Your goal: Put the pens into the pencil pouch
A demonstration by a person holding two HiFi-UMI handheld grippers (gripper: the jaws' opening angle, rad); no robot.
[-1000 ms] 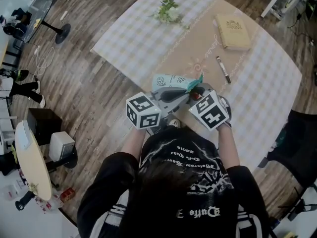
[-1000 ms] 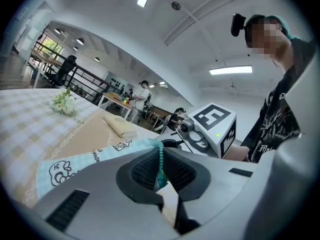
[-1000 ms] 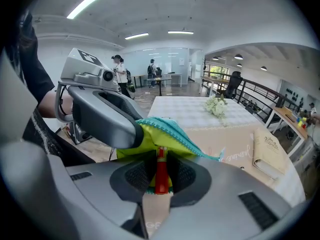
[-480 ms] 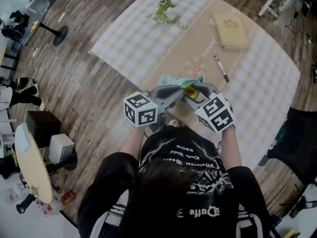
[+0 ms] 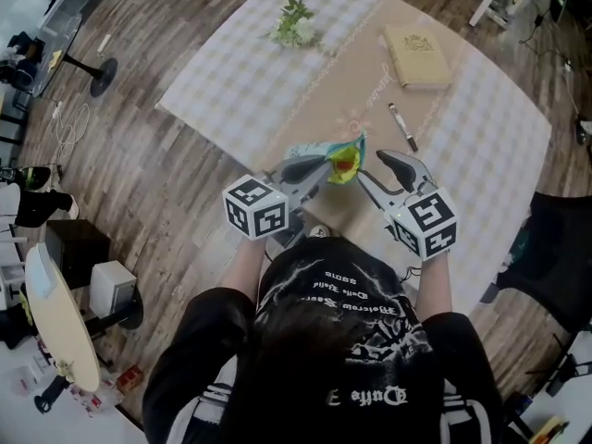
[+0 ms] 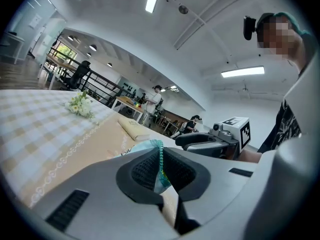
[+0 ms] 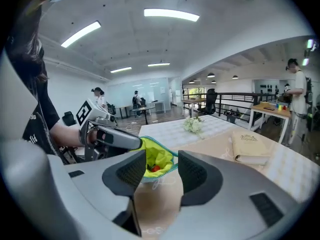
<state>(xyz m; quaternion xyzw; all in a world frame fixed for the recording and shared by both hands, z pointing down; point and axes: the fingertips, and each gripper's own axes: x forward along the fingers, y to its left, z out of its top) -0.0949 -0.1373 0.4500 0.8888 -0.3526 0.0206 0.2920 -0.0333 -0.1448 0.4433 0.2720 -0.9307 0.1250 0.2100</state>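
Observation:
A light teal pencil pouch (image 5: 338, 160) with a yellow-green lining hangs just above the table. My left gripper (image 5: 322, 166) is shut on its zipper edge (image 6: 160, 156). In the right gripper view the pouch (image 7: 159, 156) gapes toward me, with something red (image 7: 156, 168) inside. My right gripper (image 5: 379, 170) is just right of the pouch and clear of it. Its jaws are opening, with nothing between the pads. A black pen (image 5: 401, 126) lies on the tablecloth beyond the right gripper.
A beige book (image 5: 416, 56) lies at the far right of the table. A small bunch of flowers (image 5: 294, 24) lies at the far edge. A black chair (image 5: 555, 257) stands off the table's right side. People and desks show in the background.
My right gripper has drawn back to the right, away from the pouch, and its jaws have spread wide. The pouch's mouth now shows its yellow lining. My left gripper has hardly moved.

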